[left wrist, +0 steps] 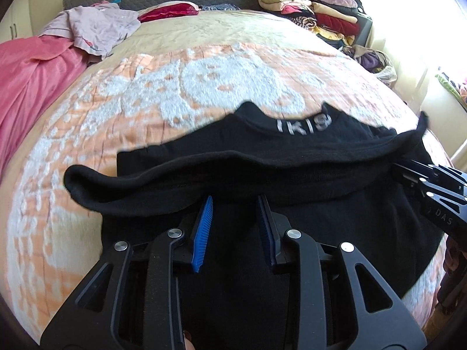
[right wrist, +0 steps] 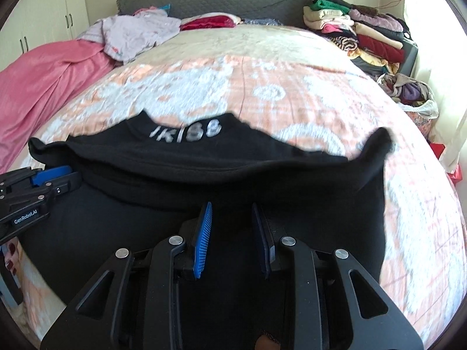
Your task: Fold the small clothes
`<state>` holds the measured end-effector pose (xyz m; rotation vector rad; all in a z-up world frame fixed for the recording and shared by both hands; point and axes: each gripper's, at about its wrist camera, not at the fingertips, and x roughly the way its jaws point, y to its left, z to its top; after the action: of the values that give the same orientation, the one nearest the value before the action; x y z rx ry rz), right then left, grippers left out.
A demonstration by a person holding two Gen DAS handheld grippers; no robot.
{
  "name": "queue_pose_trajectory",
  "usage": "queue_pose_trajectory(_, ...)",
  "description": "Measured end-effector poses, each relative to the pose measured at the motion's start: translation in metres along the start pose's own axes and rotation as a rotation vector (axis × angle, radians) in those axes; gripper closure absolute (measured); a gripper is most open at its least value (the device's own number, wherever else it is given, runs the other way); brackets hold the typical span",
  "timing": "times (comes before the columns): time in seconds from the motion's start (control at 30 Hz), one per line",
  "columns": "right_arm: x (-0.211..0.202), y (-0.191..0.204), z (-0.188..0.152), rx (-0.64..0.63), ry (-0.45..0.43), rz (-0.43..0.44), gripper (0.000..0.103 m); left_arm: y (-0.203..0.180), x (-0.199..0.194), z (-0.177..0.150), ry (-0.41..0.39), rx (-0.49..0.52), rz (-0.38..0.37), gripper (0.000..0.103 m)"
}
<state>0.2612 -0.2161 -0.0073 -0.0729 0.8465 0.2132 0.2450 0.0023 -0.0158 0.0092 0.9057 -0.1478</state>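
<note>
Your black garment (left wrist: 262, 151) fills the lower middle of both views, lying on the orange-and-white bedspread (left wrist: 87, 110). Its near edge is doubled over toward the top of the frame into a thick rolled band that runs almost the full width. Beyond the band the neckline shows, with pale lettering across it — blurred, so you cannot read it with any certainty. The far outline of the cloth is smeared too, and one corner sticks up at the right end of the fold.

Your left gripper (left wrist: 233, 201) sits at the bottom centre of its own view, blue pads a narrow gap apart, tips right at the rolled band. Black cloth lies between and under the pads, but against black fabric you cannot tell whether they pinch it or merely rest over it. The same holds for your right gripper (right wrist: 230, 207): a narrow gap, tips against the fold, grip unclear.

Each gripper appears in the other's view at the frame edge — cut off, its tips buried in the fold, so nothing more can be learned there. The near part of the garment is hidden under the gripper bodies.

At the upper left lie a pink blanket (right wrist: 43, 73) and lilac clothes (right wrist: 134, 32); at the upper right, a clothes stack (right wrist: 359, 32).
</note>
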Motion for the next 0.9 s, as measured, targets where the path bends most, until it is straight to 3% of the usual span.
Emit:
queue_pose_trajectory(0.17, -0.013, -0.019, 0.017, 0.035, -0.067, -0.028, 0.075, 0.015, -0.008, 0.021, -0.050, -0.045, 0.002, 0.079)
queue_pose_trajectory(0.3, -0.028, -0.044, 0.020, 0.078, -0.115, -0.065, 0.063, 0.038, -0.024, 0.031, -0.098, -0.117, 0.017, 0.073)
queue_pose_trajectory(0.47, -0.034, -0.081, 0.011, 0.145, -0.111, -0.114, 0.057, 0.070, -0.037, 0.025, -0.126, -0.191, 0.052, 0.070)
queue_pose_trajectory(0.57, -0.029, -0.099, 0.003, 0.175, -0.080, -0.127, 0.051, 0.092, -0.038, 0.014, -0.117, -0.237, 0.081, 0.070)
queue_pose_trajectory(0.7, -0.014, -0.110, 0.000, 0.191, -0.037, -0.112, 0.050, 0.114, -0.028, 0.002, -0.071, -0.290, 0.085, 0.070)
queue_pose_trajectory(0.9, 0.012, -0.104, 0.006, 0.172, 0.024, -0.063, 0.050, 0.119, 0.002, 0.003, -0.007, -0.277, 0.030, 0.070)
